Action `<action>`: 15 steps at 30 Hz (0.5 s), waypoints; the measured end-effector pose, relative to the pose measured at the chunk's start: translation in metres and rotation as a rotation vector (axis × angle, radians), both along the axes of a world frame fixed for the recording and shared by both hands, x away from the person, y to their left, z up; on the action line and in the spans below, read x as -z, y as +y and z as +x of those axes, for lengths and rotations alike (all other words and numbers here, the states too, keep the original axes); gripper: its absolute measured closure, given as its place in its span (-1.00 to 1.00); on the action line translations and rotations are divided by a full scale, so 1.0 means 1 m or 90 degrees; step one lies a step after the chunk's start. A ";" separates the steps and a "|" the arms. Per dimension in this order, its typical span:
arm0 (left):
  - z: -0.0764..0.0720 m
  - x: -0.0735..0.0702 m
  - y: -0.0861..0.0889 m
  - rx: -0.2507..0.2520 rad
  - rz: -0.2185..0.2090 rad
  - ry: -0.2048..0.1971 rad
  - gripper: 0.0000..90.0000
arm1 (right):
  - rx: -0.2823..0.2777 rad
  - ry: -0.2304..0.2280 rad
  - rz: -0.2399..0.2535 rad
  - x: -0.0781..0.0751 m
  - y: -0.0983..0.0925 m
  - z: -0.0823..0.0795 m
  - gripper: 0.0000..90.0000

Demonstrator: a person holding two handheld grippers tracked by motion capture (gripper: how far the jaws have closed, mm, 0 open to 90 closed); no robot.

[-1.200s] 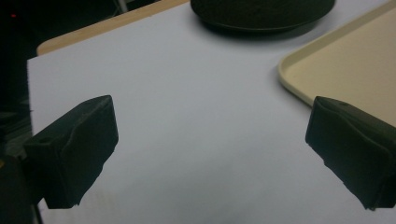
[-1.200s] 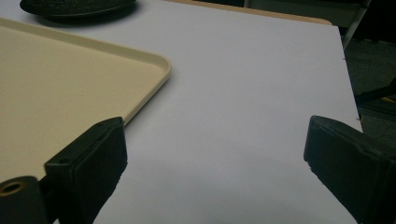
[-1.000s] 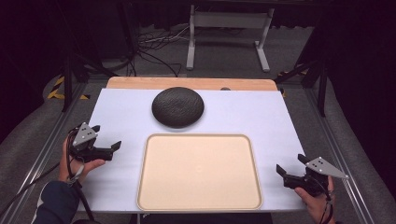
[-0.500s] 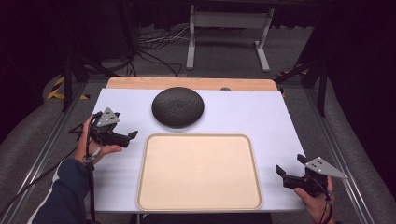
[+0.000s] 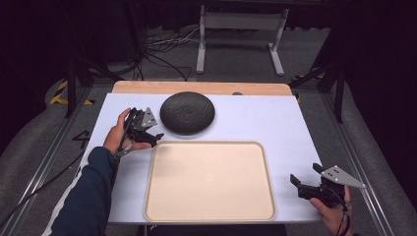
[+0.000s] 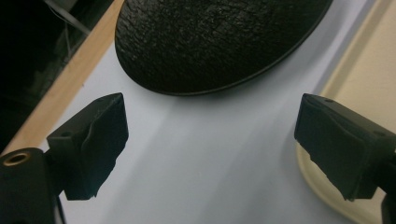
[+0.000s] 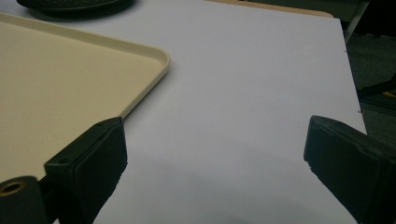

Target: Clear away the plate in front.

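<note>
The round black dome lies flat side down at the back of the counter (no long side). The left tongs have just been closing a little, nothing between them, near the dome. The right tongs gape by the tray.

No readable text, labels, brands or numbers anywhere. Dark domed object, beige tray and white table top are all unmarked. Floor at far left has yellow-black hazard striping, a pattern with no lettering.
</note>
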State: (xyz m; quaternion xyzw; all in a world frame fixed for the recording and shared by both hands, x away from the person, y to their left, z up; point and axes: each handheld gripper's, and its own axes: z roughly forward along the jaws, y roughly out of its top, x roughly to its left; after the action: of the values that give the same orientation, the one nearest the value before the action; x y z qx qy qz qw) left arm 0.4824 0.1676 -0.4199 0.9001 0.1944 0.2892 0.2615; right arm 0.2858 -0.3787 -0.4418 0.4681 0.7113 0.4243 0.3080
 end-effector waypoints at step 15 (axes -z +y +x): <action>0.012 0.022 -0.044 0.031 0.168 -0.095 -0.62 | 0.002 0.006 0.004 0.003 -0.001 0.001 -0.85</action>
State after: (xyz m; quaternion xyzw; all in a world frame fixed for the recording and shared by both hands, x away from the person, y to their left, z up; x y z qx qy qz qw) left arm 0.4944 0.1240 -0.4414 0.9071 0.1126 0.3720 0.1614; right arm 0.2865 -0.3800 -0.4444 0.4723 0.7106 0.4237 0.3039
